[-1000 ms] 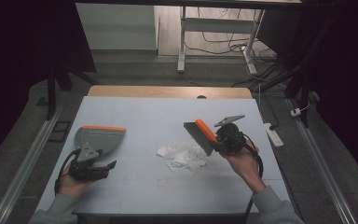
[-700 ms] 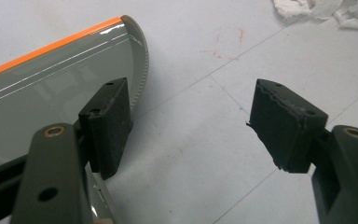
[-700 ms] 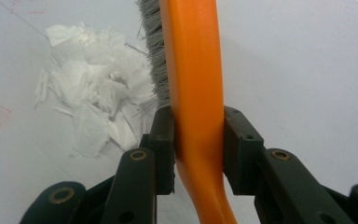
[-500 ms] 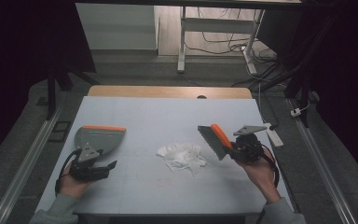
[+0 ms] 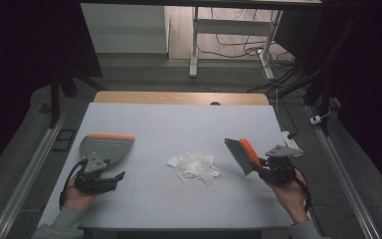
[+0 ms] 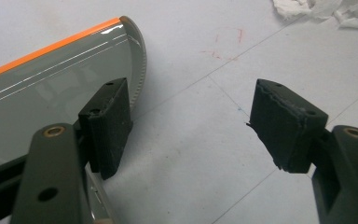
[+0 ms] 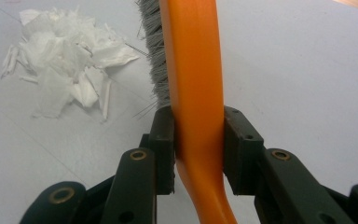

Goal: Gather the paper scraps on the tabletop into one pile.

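A dim room with a grey floor, loose cables and the white legs of a second table at the back surrounds a pale grey counter with a wooden strip along its far edge. Near the middle of the counter lies a heap of torn white paper scraps — loose, crumpled, some shreds strewn at its edge.

The right claw, held in the person's right hand at the counter's right side, is clamped on the orange handle of a brush. In the right gripper view the two black pads press on either side of that handle, and the grey bristles run up its left side. The brush head points toward the scraps yet stands clear of them, to their right; whether the bristles touch the counter I cannot tell.

On the left side lies a grey dustpan with an orange lip along its far edge, flat on the counter and well apart from the scraps. The left claw, in the left hand, sits at the pan's near end with its jaws wide apart — in the left gripper view one pad stands over the pan's rim, the other over bare counter, and nothing is pinched between them.
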`<action>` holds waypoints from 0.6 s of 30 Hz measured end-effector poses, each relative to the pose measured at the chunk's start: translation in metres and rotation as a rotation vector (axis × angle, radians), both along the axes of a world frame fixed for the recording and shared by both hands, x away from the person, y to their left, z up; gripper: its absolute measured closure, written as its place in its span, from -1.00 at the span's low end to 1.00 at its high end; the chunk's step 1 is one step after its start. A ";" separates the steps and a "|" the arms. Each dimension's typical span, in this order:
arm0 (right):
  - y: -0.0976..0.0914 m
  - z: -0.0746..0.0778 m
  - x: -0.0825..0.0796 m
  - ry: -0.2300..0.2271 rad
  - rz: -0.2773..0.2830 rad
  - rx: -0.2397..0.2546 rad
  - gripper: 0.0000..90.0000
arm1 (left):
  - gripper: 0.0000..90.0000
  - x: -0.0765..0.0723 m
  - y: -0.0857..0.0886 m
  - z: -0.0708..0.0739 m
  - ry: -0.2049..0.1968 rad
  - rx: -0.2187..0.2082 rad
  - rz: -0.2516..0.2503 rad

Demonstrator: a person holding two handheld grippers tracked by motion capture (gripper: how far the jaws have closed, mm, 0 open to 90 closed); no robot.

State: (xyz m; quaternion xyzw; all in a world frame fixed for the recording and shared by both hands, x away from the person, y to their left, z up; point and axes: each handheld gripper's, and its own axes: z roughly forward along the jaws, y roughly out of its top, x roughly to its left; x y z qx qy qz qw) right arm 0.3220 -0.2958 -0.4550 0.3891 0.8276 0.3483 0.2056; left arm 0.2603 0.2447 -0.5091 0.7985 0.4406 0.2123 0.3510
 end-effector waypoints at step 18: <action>-0.007 -0.012 -0.001 -0.034 0.020 0.004 0.50 | -0.32 -0.004 -0.002 0.002 -0.015 -0.007 -0.017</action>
